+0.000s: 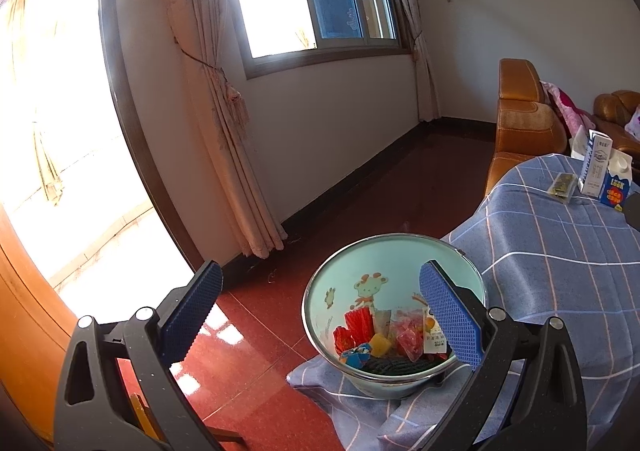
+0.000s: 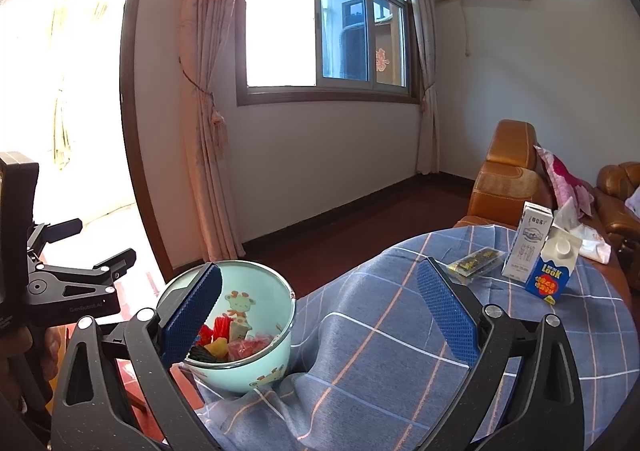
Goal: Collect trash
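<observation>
Your left gripper (image 1: pixel 326 315) has its ridged blue pads (image 1: pixel 450 315) spread wide and empty above the round enamel pail (image 1: pixel 394 315), mint green with a giraffe print and heaped with crinkled wrappers (image 1: pixel 384 339). Your right gripper (image 2: pixel 320 315) is equally wide over the checked blue cloth (image 2: pixel 380 351), pail by its left finger. Beyond stand a blue carton (image 2: pixel 552 271) reading "LOOK", a white carton (image 2: pixel 526 247), and a flat foil packet (image 2: pixel 476 261).
</observation>
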The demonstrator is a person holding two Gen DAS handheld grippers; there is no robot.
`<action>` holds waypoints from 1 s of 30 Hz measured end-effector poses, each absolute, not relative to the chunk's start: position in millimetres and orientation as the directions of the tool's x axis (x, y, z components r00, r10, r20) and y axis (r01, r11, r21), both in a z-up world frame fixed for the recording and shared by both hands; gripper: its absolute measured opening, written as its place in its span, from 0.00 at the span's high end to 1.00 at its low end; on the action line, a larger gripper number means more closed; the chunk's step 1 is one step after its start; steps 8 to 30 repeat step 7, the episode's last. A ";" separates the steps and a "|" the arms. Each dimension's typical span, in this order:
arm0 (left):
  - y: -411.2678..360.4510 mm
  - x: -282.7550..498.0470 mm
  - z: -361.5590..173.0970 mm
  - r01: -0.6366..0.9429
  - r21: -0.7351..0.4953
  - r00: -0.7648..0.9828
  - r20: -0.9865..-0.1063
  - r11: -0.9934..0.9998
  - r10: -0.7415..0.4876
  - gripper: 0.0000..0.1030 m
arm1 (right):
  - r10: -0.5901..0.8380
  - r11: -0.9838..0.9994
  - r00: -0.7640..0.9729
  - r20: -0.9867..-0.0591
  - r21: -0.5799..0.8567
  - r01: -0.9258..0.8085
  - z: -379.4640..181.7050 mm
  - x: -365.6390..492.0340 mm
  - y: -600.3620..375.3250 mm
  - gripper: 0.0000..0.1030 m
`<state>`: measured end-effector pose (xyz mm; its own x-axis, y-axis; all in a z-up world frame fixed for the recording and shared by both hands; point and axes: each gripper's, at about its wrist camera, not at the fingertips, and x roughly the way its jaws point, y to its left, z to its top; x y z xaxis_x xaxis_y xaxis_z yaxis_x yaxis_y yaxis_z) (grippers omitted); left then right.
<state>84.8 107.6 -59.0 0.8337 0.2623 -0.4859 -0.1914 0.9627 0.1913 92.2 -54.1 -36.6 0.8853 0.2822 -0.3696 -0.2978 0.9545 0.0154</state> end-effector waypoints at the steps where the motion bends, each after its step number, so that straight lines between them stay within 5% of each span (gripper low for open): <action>1: 108.1 84.8 -58.7 -0.192 0.190 0.834 -0.486 0.963 0.262 0.06 | 0.281 0.955 0.885 -0.371 0.015 -0.296 -36.9 92.5 -55.6 0.07; 30: 114.8 83.8 -58.3 -0.196 0.163 0.835 -0.489 0.967 0.251 0.06 | 0.225 0.968 0.881 -0.416 -0.004 -0.250 -44.4 101.5 -83.8 0.07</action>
